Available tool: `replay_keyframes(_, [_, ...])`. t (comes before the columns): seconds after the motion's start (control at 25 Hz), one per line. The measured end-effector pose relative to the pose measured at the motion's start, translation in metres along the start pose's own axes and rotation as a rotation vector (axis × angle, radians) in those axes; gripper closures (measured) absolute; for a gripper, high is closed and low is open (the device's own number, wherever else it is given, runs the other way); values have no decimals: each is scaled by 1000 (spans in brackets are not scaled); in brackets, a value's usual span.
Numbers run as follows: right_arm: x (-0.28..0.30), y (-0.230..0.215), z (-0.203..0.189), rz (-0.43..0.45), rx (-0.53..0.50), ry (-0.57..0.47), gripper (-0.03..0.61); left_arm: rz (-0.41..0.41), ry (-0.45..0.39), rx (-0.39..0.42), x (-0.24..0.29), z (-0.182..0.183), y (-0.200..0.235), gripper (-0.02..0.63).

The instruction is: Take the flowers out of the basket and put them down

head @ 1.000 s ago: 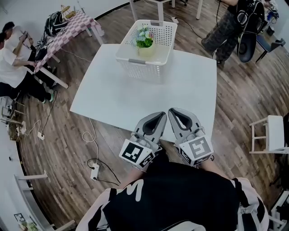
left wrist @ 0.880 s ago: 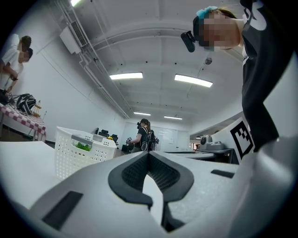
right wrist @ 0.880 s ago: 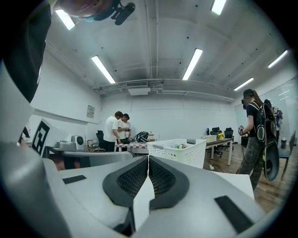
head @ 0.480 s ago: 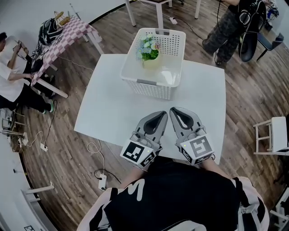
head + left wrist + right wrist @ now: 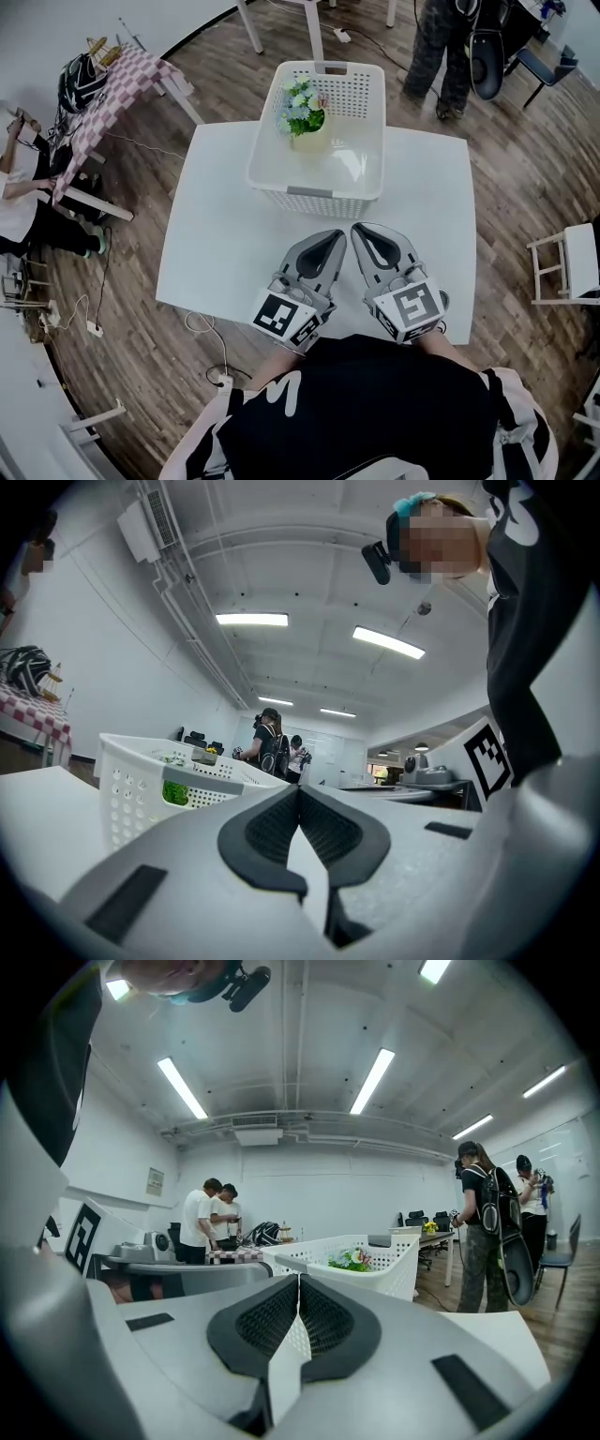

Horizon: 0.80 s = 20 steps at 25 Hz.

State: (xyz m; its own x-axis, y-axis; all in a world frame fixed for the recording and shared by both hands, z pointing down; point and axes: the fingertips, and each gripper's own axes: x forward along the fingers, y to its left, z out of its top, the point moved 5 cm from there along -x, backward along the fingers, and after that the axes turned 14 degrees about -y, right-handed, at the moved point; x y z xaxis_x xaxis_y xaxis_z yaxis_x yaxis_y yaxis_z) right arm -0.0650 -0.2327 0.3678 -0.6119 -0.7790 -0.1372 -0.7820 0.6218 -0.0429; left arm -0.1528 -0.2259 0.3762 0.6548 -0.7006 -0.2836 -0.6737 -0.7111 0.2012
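A white perforated basket [image 5: 319, 187] stands at the far side of the white table [image 5: 225, 244]. In its far left corner sits a small pot of flowers [image 5: 302, 111] with green leaves and pale blooms; the flowers [image 5: 354, 1260] also peek over the rim in the right gripper view. My left gripper [image 5: 328, 242] and right gripper [image 5: 363, 234] hover side by side over the table's near edge, short of the basket [image 5: 169, 780]. Both are shut with nothing between the jaws.
A white chair [image 5: 562, 272] stands at the right, off the table. A person [image 5: 441, 42] stands behind the basket, and another sits at a checkered table [image 5: 112, 89] far left. Cables and a power strip [image 5: 221, 380] lie on the wooden floor.
The view has moved forward: table and basket now sit closer and lower in the head view. Both grippers keep the same shut pose in front of the body.
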Motion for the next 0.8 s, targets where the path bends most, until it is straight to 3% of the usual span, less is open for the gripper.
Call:
replay_keyframes(0.56, [10,-17,18,-13,-42,-40,560,-10,29,-31,6,-9,11,609])
replay_keyframes(0.8, [19,-45,36,16,-152,-53,560,-21,35,-54,8,-18,10,609])
